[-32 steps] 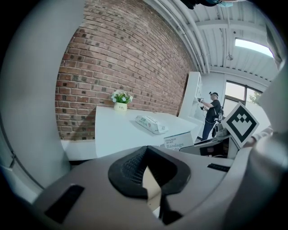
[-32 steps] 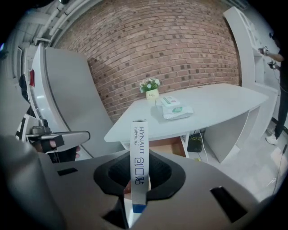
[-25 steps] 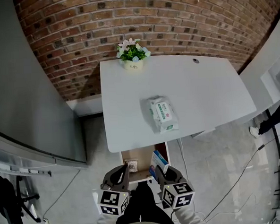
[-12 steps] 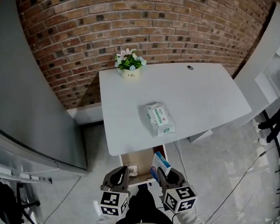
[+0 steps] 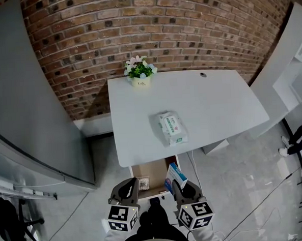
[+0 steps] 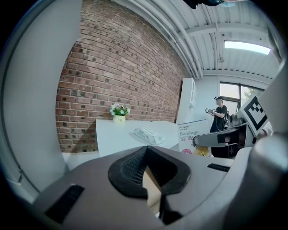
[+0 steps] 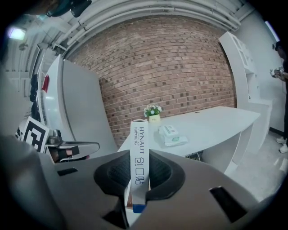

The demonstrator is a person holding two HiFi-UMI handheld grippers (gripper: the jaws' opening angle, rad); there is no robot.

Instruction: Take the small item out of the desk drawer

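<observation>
Right gripper [image 5: 179, 185] jaws closing, clamped edge-on on bandage box [image 5: 176, 175]. Box barely moved over last second, held up over open drawer [image 5: 155, 170] at table [image 5: 211, 103] front. Left gripper [image 5: 125, 188] jaws together, empty. Looks like extraction nearly complete.

The white bench [image 5: 216, 103] carries potted flowers [image 5: 140, 72] at its far left edge and a pack of wipes [image 5: 173, 128] near its middle.

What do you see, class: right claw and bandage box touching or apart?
Touching. Right gripper view: the right claw, jaws closing, presses both sides of the bandage box between them.
</observation>
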